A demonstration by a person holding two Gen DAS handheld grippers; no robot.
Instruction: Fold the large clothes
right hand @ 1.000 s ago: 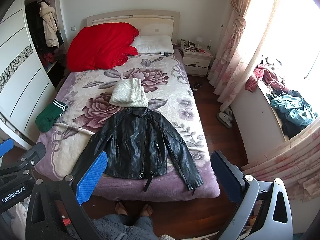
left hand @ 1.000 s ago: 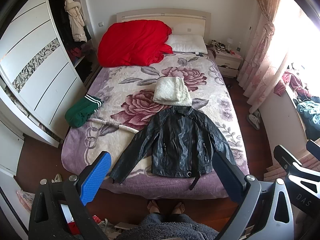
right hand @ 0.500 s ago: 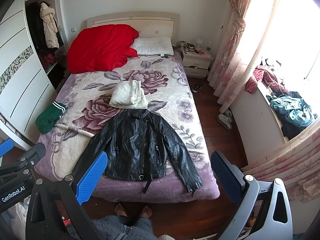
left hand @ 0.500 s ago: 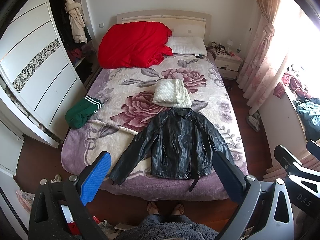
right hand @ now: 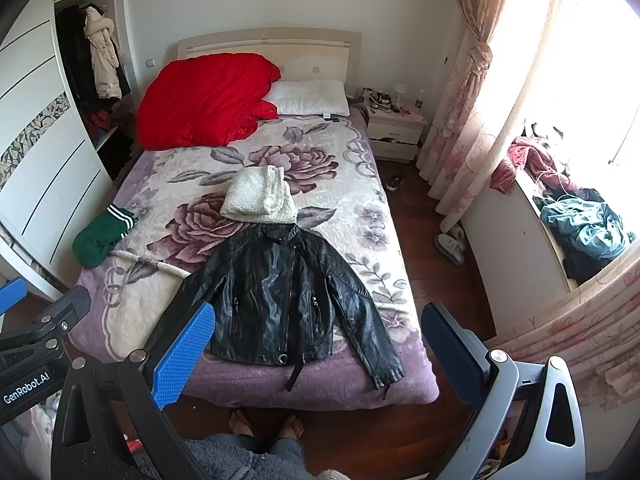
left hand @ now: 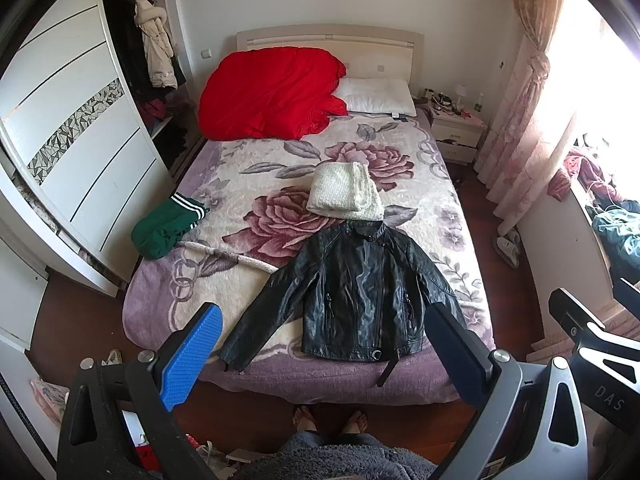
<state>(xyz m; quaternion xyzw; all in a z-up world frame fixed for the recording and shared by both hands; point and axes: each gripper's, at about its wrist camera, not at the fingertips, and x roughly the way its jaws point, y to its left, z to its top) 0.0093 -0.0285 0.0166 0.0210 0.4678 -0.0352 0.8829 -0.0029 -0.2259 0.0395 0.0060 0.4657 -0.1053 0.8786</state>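
Observation:
A black leather jacket lies spread flat, front up, at the foot of the bed, its sleeves angled out and down. Above its collar rests a folded white knit garment. A rolled green garment with white stripes sits at the bed's left edge. My left gripper and right gripper are held high above the bed's foot, well clear of the jacket. Both are open and hold nothing. The right gripper's body shows at the lower right of the left wrist view.
The flowered bedspread covers the bed; a red quilt and a white pillow lie at the headboard. A white wardrobe stands left, a nightstand and curtains right. The person's bare feet stand at the foot.
Both views have shifted slightly, so the bed and jacket sit a touch lower in the frame. Both grippers stay open and the clothes have not moved.

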